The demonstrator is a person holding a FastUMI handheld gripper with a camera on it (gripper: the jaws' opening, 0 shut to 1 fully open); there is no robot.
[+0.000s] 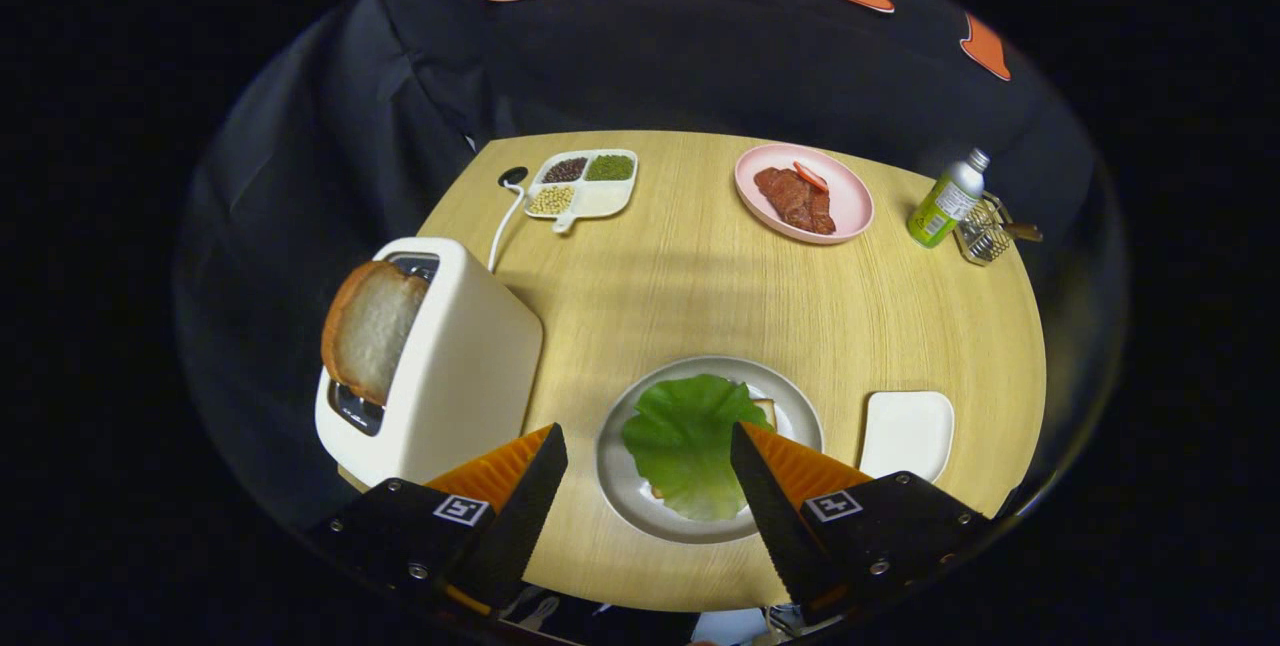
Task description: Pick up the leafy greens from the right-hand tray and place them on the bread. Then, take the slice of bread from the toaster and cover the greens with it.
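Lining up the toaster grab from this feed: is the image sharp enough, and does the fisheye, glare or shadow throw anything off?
Gripper view: sharp around the leafy greens on the gray plate; the bread slice in the toaster is clear but leans with fisheye stretch; the table edges bow; soft shadow bands, no harsh glare; far bottle small; gripper open, empty.

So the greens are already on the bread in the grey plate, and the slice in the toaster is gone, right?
Not quite. The greens do lie on the bread in the grey plate, between the open tongs, but the gripper view shows the slice standing in the toaster, not gone.
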